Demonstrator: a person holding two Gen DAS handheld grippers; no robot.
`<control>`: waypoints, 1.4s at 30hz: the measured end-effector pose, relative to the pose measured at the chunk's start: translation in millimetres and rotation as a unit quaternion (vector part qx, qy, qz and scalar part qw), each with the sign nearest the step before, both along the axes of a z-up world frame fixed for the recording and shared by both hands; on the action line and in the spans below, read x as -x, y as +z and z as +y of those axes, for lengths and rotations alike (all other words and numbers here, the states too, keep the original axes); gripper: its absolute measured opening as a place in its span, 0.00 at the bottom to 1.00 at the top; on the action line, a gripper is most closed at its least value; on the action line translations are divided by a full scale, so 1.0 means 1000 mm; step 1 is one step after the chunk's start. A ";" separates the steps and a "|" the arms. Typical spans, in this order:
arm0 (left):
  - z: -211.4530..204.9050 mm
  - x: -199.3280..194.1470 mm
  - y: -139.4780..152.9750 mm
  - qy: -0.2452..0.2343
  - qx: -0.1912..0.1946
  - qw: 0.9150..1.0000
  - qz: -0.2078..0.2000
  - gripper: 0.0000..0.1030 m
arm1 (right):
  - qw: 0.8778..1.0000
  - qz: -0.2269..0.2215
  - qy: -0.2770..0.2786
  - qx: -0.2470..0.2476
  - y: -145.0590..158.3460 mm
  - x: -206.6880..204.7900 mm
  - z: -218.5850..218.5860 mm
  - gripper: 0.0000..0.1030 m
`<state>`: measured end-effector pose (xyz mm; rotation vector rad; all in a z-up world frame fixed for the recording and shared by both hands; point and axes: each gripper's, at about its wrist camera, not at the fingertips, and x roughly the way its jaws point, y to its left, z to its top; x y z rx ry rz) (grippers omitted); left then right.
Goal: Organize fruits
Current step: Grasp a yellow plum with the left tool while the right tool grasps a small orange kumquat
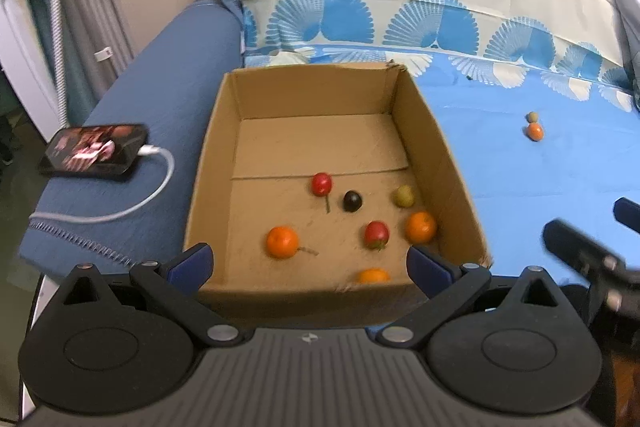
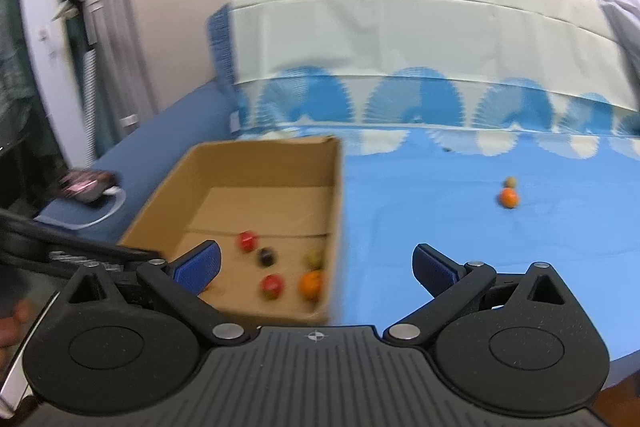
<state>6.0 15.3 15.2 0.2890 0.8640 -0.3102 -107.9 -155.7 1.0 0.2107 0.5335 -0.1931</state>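
Fruits are split between two places, and that split decides my next reach. Nearest to me, my left gripper [image 1: 310,263] hangs spread wide and empty over the near wall of the cardboard box [image 1: 452,163], where seven small fruits already lie on the floor: oranges, two red ones, a dark one and a greenish one. My right gripper [image 2: 316,269] is likewise parted with nothing between its pads, pointing roughly at the box's right wall where it meets the blue sheet [image 2: 420,211].

Farther out on that sheet, well apart from the box, sit the last two: an orange fruit [image 2: 509,197] and, touching it just behind, a small greenish fruit [image 2: 510,181]. From my right gripper they lie ahead and to the right, over open cloth. From the left they are far across, past the box wall. I judge the right hand the nearer one, so it should go, taking the orange first since it fronts the pair. Both are round, with no long axis to line up on; rolling is the risk.
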 end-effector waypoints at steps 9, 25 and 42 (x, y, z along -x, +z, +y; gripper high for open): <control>-0.079 -0.049 -0.004 -0.037 -0.013 0.999 0.020 1.00 | 0.991 0.015 -0.136 0.010 -0.044 -0.048 -0.141 0.99; -0.246 -0.129 -0.058 -0.099 -0.025 0.993 0.060 1.00 | 0.982 0.085 -0.167 -0.001 -0.203 -0.206 -0.348 0.91; -0.503 -0.201 -0.177 -0.222 0.016 0.971 0.088 1.00 | 0.966 0.074 -0.246 -0.017 -0.226 -0.104 -0.424 0.39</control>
